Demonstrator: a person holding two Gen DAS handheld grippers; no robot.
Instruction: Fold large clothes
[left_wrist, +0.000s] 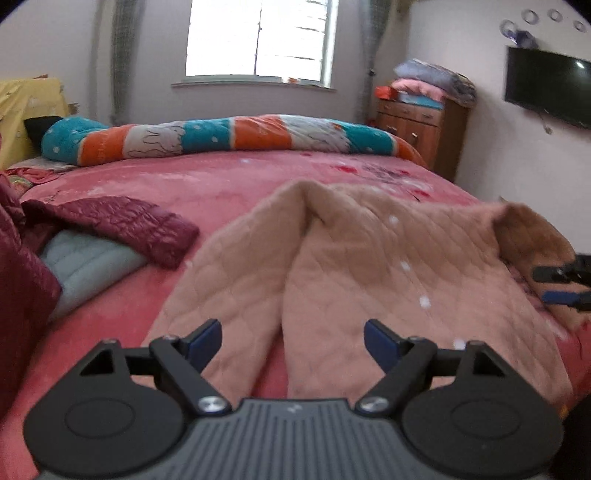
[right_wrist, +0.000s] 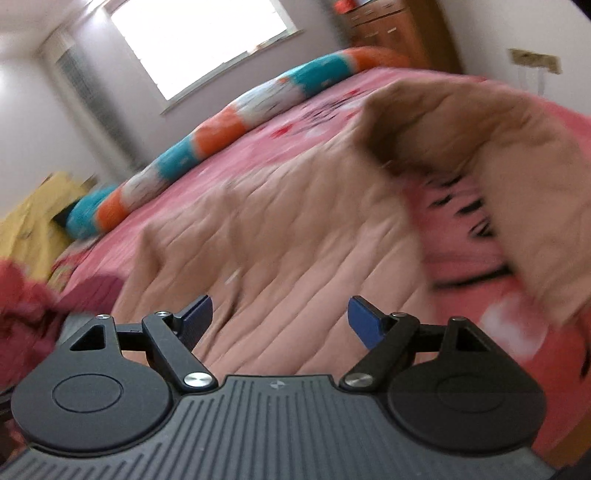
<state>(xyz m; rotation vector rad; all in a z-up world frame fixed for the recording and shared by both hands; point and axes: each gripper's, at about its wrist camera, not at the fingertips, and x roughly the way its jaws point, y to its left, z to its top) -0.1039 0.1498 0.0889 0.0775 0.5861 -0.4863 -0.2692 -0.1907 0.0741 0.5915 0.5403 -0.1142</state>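
Note:
A peach quilted garment (left_wrist: 351, 266) lies spread on the pink bed (left_wrist: 192, 184), folded lengthwise with a seam down its middle. Its right corner is curled up. My left gripper (left_wrist: 293, 341) is open and empty, just above the garment's near edge. The right gripper (left_wrist: 561, 286) shows at the right edge of the left wrist view, beside the curled corner. In the blurred right wrist view my right gripper (right_wrist: 279, 319) is open and empty over the garment (right_wrist: 280, 229), with the raised flap (right_wrist: 461, 122) to its right.
A maroon quilted jacket (left_wrist: 122, 225) over a pale blue garment (left_wrist: 88, 266) lies at the left. A striped rolled duvet (left_wrist: 229, 136) runs along the far side of the bed. A wooden dresser (left_wrist: 421, 125) with piled bedding and a wall TV (left_wrist: 546, 88) stand at the right.

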